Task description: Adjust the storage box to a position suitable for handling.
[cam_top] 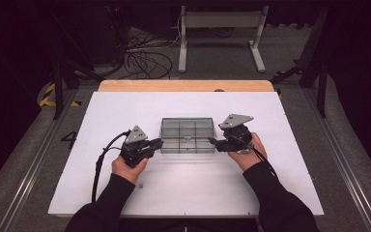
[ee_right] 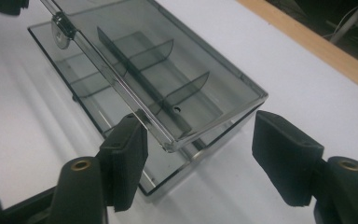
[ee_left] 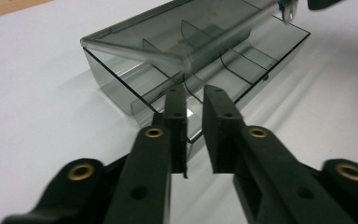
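High view: clear smoky plastic divider box (cam_top: 188,135), rectangular and lidded, sits mid white board (cam_top: 125,106), nearer its far edge than its near one. Left gripper (cam_top: 158,143) is at the box's left end, right gripper (cam_top: 213,141) at its right end.

Left gripper view: matte black jaws are parted by a narrow gap, nothing clamped; the box wall (ee_left: 121,84) lies just ahead.

Right gripper view: jaws gape wide, straddling the box corner (ee_right: 242,100), pads not pressing. Curved dividers show inside; lid slightly raised.
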Demonstrator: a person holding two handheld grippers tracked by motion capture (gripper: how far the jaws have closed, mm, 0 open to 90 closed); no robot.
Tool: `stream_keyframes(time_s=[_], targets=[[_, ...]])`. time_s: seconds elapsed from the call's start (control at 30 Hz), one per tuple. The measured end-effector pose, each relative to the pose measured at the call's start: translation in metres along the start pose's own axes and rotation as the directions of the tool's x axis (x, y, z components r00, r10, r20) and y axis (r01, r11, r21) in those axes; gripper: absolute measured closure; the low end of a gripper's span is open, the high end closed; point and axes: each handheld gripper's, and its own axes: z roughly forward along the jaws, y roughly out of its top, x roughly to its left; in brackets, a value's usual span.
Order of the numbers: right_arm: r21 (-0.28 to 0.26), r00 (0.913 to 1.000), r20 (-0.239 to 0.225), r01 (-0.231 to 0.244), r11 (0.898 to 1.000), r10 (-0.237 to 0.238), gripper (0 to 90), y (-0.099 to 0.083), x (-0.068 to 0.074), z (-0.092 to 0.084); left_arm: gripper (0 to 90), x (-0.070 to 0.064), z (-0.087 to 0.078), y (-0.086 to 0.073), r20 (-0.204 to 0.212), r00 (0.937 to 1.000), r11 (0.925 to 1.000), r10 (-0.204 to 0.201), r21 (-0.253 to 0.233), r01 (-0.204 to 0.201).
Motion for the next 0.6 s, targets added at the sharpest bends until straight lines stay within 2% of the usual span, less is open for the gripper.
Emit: stream_keyframes(time_s=[0.07,0.27,0.37,0.53,0.57,0.6], targets=[[-0.013,1.0,-0.003,0.002,1.0,-0.002,37.4,0.004,-0.002,-0.002,71.1,-0.002,-0.005,-0.003,-0.009,0.9997,0.9998,0.021,-0.003,-0.021],[-0.045,0.9997,-0.021,-0.017,0.999,0.016,39.6,0.008,-0.011,-0.002,53.0,-0.002,-0.024,-0.014,-0.013,0.9997,0.9983,0.021,-0.054,-0.022],[-0.054,0.9992,-0.03,-0.028,0.998,0.026,40.7,0.009,-0.013,-0.003,48.0,-0.002,-0.029,-0.017,-0.015,0.9997,0.9975,0.021,-0.067,-0.022],[-0.052,0.9996,-0.026,-0.01,0.999,0.009,42.2,0.014,-0.013,-0.005,44.7,-0.002,-0.03,-0.019,-0.018,0.9996,0.9972,0.023,-0.071,-0.024],[-0.053,0.9997,-0.025,-0.007,0.999,0.006,42.2,0.015,-0.013,-0.005,44.2,-0.001,-0.03,-0.018,-0.029,0.9989,0.9962,0.037,-0.077,-0.039],[-0.053,0.9997,-0.026,-0.003,0.999,0.001,42.4,0.015,-0.013,-0.005,43.6,-0.003,-0.031,-0.019,-0.019,0.9994,0.9966,0.029,-0.077,-0.03]])
